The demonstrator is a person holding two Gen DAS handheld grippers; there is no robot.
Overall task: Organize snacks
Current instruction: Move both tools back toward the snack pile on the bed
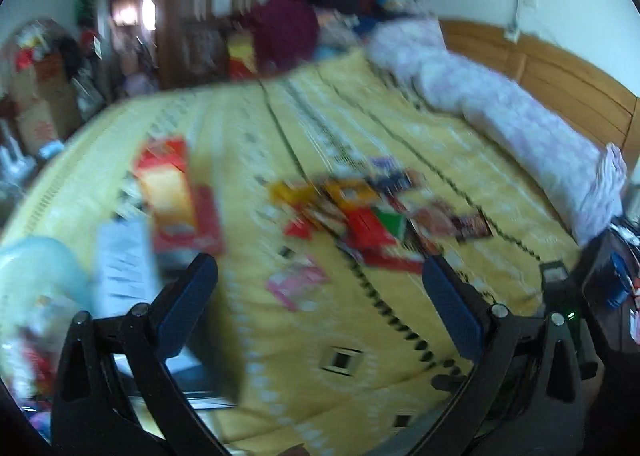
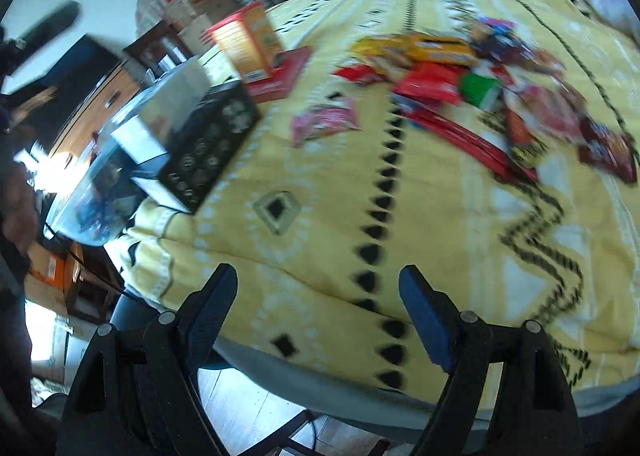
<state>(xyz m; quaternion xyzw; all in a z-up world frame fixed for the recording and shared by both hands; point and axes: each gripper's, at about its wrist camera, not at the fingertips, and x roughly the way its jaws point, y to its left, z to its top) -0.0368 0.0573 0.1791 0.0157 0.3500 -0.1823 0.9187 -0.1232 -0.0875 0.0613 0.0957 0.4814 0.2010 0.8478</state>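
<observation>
The snacks lie in a loose heap (image 2: 472,76) on the yellow patterned bedspread (image 2: 320,236), right of centre in the upper half of the right wrist view: yellow packets on the far side, red and green ones in the middle, dark red ones trailing toward the right edge, many overlapping. One pink packet (image 2: 324,122) lies alone just left of the heap, flat on the cloth, and looks like the easiest first pick since nothing rests on it. Further left stand an orange-and-red carton (image 2: 246,44) on a flat red box (image 2: 286,74), and, at the bed's near-left edge, a dark patterned box (image 2: 208,148); which of these is meant to receive the snacks cannot be told. The right gripper (image 2: 318,300) hangs over the near edge of the bed with its jaws wide and nothing between them. The left gripper (image 1: 320,296) shows the same in its own view, jaws wide and empty, with the pink packet (image 1: 298,284) between its fingers in the picture but lying beyond them. Both views are smeared, so it seems wise to steady the hands first, then come down on a single packet by its free edge, pinching only that one.
</observation>
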